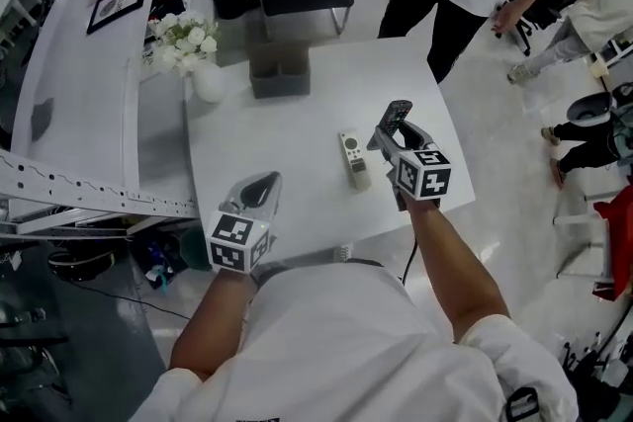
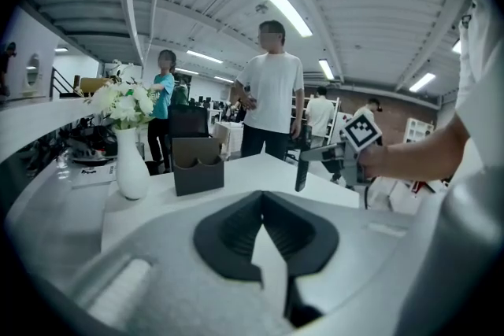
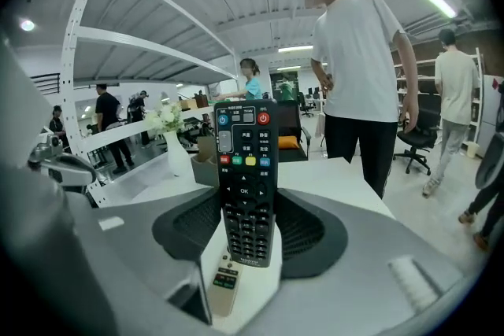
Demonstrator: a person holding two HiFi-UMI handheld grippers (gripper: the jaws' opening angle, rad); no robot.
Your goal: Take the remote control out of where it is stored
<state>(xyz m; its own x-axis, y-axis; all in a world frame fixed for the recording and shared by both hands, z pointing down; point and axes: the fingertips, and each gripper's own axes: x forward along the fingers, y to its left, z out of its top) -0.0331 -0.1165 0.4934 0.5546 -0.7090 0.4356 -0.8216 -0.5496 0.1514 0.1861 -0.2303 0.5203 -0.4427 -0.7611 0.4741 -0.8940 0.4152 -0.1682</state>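
Table (image 1: 232,138): It is big and white. Everything I care about sits on it or hangs over it.

Gray box (image 1: 279,74): This is where a remote is kept. It stands at the far side of the table, well away from both my grippers. I see no remote poking out of it.

My right gripper (image 1: 394,131): It hangs over the right part of the table. Its jaws are pinching the black remote, one pad on each long side.

My left gripper (image 1: 259,191): It hangs low at the near edge, on the left, well apart from the black remote. Its jaw tips are pressed together and nothing is between them. I think it has no job right now.

Black remote (image 3: 244,169): It is out of the box, up in the air, not touching the table. Its long way runs along my jaws. The near end sits in my grip and the end with the red button points away from me, toward the box side. The buttons face up at me.

White remote (image 1: 354,160): It lies flat on the table, just to the left of my right gripper and lower. Its long way runs nearly the same way as the black one.

Free spot: The table to the right of the white remote is bare. I think I can lower the black one there, flat, side by side, without bumping the white one.
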